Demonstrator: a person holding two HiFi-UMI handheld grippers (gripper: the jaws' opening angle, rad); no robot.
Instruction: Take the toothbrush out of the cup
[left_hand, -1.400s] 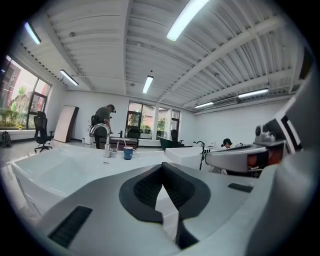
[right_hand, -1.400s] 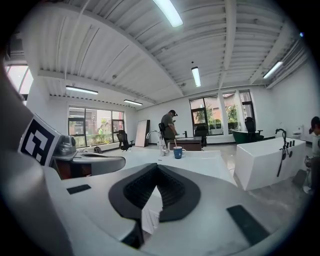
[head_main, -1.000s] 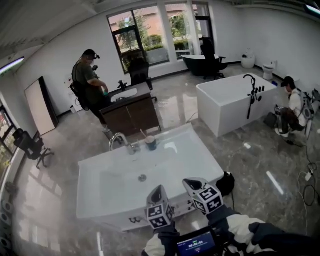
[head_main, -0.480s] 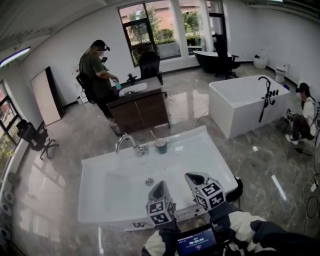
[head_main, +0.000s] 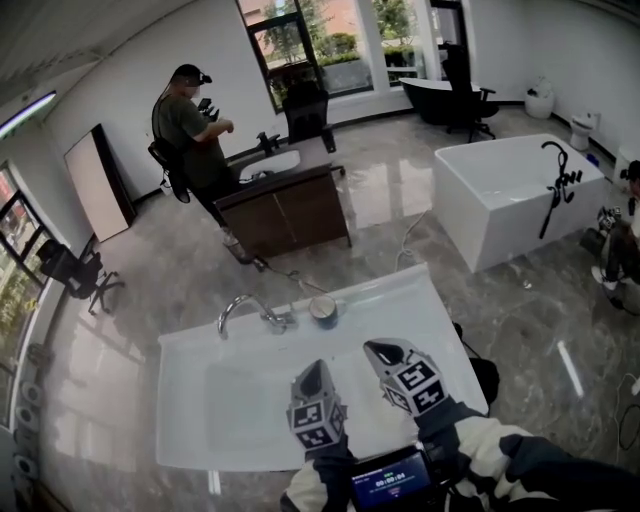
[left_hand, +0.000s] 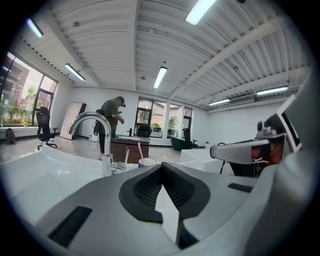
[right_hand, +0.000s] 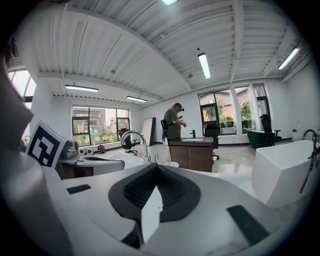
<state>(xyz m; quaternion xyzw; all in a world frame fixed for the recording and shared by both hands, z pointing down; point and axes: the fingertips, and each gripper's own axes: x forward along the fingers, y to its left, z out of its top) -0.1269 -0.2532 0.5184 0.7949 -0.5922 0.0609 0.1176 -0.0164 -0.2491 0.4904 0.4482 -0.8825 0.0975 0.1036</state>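
While the person held them side by side above the near part of the white rectangular washbasin (head_main: 180, 350), the 2 claws were both closed tight, empty. The left claw (head_main: 313, 370) showed its dark ribbed pads (left_hand: 145, 187) meeting in a narrow V with nothing caught between them. The right claw (head_main: 380, 348) looked the same in its own view, pads together and bare. Each carried a cube with black-and-white square markers, and both pointed away from the person, across the bowl.

Ahead of the tips, on the far rim of the washbasin, stood the small round blue cup (head_main: 323, 310), a little right of the left claw's line and a little left of the right claw's. Neither claw touched it. The thin pink-handled toothbrush (left_hand: 140, 150) was in the cup, leaning slightly to the left. Just left of the cup rose the curved chrome tap (head_main: 240, 308).

Farther beyond the cup sat a dark brown wooden vanity cabinet (head_main: 285, 210) on the glossy grey marble floor, with a person in a dark green shirt (head_main: 190, 120) standing at it. Well off to the right of the right claw stood a white rectangular bathtub (head_main: 510, 195).
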